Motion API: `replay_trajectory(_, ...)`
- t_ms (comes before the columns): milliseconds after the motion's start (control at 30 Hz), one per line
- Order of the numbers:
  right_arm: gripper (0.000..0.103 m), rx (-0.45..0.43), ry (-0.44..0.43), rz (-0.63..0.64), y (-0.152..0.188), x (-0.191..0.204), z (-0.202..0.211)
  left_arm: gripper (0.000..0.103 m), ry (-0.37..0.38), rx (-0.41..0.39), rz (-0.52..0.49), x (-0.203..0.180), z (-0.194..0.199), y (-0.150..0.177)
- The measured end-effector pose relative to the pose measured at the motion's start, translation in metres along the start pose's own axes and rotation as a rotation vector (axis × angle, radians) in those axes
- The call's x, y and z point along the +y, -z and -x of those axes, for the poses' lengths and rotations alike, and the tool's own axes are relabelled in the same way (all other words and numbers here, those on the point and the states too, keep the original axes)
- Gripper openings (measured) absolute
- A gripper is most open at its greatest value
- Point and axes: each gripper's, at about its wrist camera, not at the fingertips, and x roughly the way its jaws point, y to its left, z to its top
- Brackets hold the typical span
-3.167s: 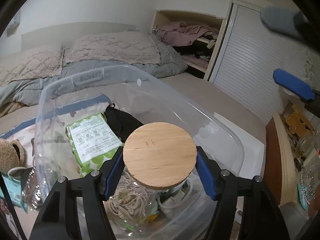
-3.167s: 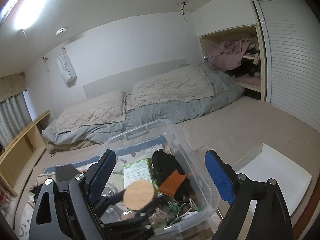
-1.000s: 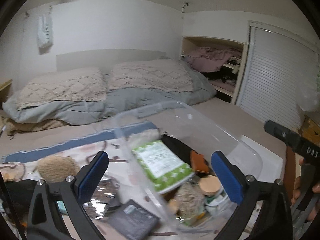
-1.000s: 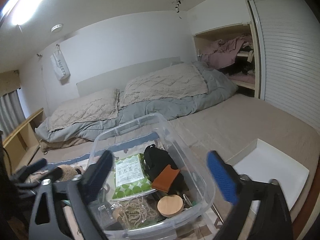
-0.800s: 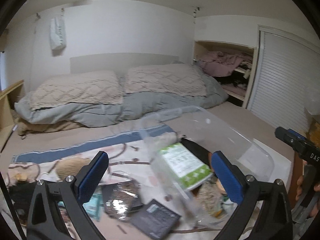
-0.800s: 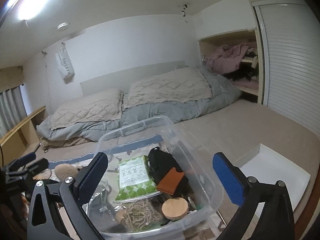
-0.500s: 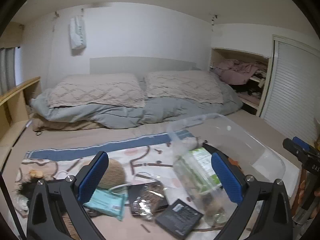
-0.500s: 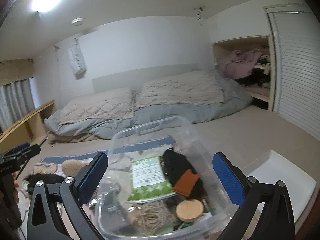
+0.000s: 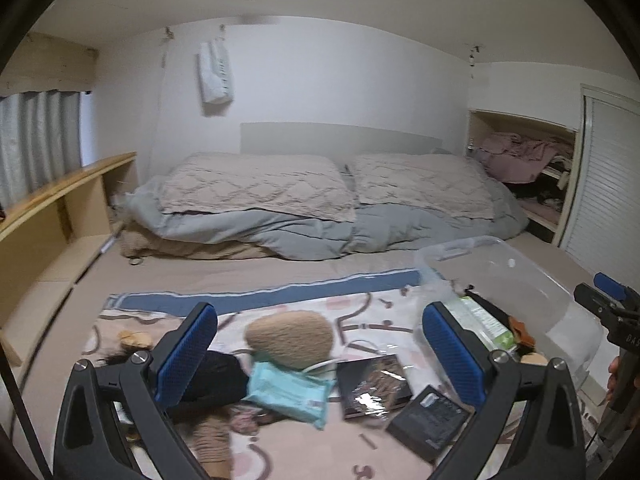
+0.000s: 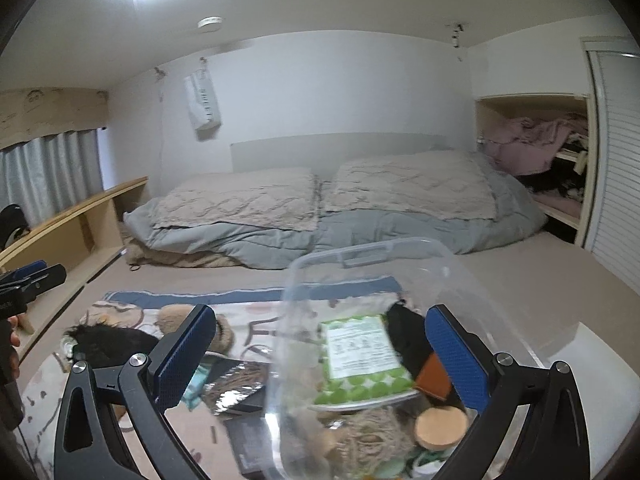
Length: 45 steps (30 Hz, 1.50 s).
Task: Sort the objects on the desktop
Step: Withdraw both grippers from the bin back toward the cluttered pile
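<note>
My left gripper (image 9: 320, 344) is open and empty above loose items on a patterned blanket (image 9: 280, 448): a tan fuzzy pouch (image 9: 290, 338), a light blue wipes pack (image 9: 286, 394), a dark shiny packet (image 9: 374, 384), a black box (image 9: 428, 420) and a black furry item (image 9: 216, 378). The clear plastic bin (image 9: 560, 312) stands to its right. My right gripper (image 10: 320, 352) is open and empty over that clear plastic bin (image 10: 360, 256), which holds a green wipes pack (image 10: 360, 356), a black pouch (image 10: 404, 328), an orange wallet (image 10: 434, 374), a wooden-lidded jar (image 10: 440, 424) and rope (image 10: 372, 432).
A bed with grey duvet (image 9: 320, 228) and two pillows lies behind. A wooden shelf (image 9: 52, 208) runs along the left wall. A white tray (image 10: 600, 392) sits right of the bin. A louvred closet door (image 9: 604, 184) and an open shelf of clothes (image 9: 520, 156) are at the right.
My left gripper let go of the wooden-lidded jar inside the bin, opened, and swung left over the loose items on the blanket. My right gripper also turned left.
</note>
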Motion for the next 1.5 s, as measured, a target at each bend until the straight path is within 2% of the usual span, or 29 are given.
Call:
replay_trajectory(367, 0.103, 0.003, -0.127, 0.056, -0.002, 0.064, -0.001, 0.103, -0.110, -0.057, 0.031, 0.062, 0.045, 0.006)
replay_trajectory(767, 0.103, 0.019, -0.232, 0.092, 0.004, 0.109, 0.004, 0.103, -0.200, -0.049, 0.032, 0.103, 0.071, 0.027)
replay_trajectory(1167, 0.103, 0.038, -0.271, 0.121, 0.010, 0.127, -0.013, 0.103, -0.245, -0.059, 0.057, 0.126, 0.076, 0.035)
replay_trajectory(1333, 0.103, 0.062, -0.277, 0.120, 0.014, 0.128, -0.026, 0.103, -0.251, -0.042, 0.092, 0.141, 0.068, 0.041)
replay_trajectory(1500, 0.103, 0.104, -0.325, 0.125, 0.017, 0.130, -0.037, 0.103, -0.264, -0.008, 0.125, 0.154, 0.059, 0.049)
